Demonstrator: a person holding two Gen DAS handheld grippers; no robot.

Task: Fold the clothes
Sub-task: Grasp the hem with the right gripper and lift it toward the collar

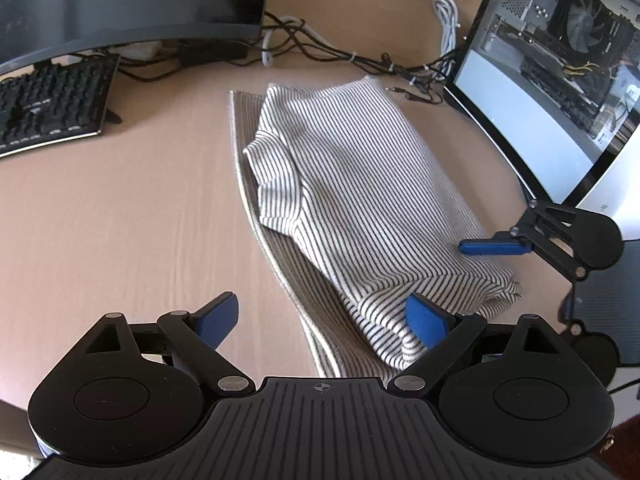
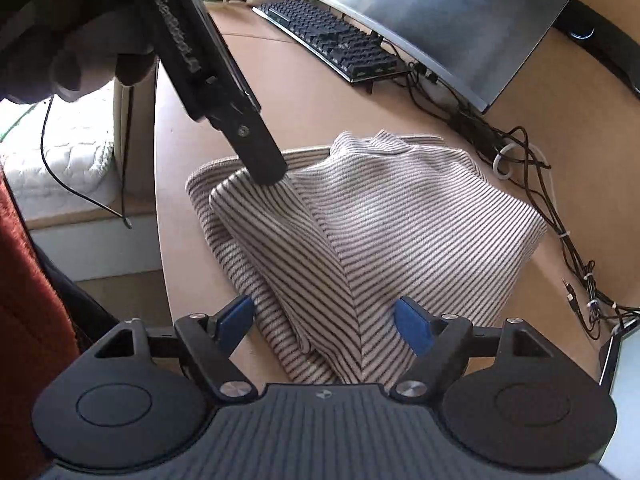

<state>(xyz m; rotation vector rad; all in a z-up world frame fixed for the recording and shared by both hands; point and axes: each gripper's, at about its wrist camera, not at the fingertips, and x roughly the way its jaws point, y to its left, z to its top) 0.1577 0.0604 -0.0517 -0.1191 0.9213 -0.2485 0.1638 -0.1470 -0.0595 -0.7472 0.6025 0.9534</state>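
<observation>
**poster1:** Shirt (image 1: 360, 184) count first: I only see one, striped, lying on the desk (image 1: 120, 220) in a partly folded bundle. From the left wrist view it runs from about 12 o'clock down to 5 o'clock, with a flat layer of the same cloth peeking out along its 9 o'clock side. Two grippers, one keyboard (image 1: 48, 116), one monitor (image 1: 120, 0), one open PC case (image 1: 560, 60) at 2 o'clock

**poster2:** Agreed on counts. Left gripper (image 1: 324, 320) has its fingers spread wide, clamped on nothing, though the right finger (image 1: 426, 322) sits against the near corner of the bundle. Right gripper (image 2: 326, 322) is spread wide too, straddling the near end of the cloth without pinching it

**poster1:** So which step? Honestly it fits two stories. Either a fold was just laid down and both grippers let go, or they're lining up to pinch the near edge for another fold. Can't settle it from this

**poster2:** Same. The bundle looks puffy and a bit skewed over the bottom layer, so I'd guess it isn't a finished fold. Any further fold would call for both grippers pinching matching corners and keeping the edges lined up, since that knit looks floppy and slides easily
</observation>
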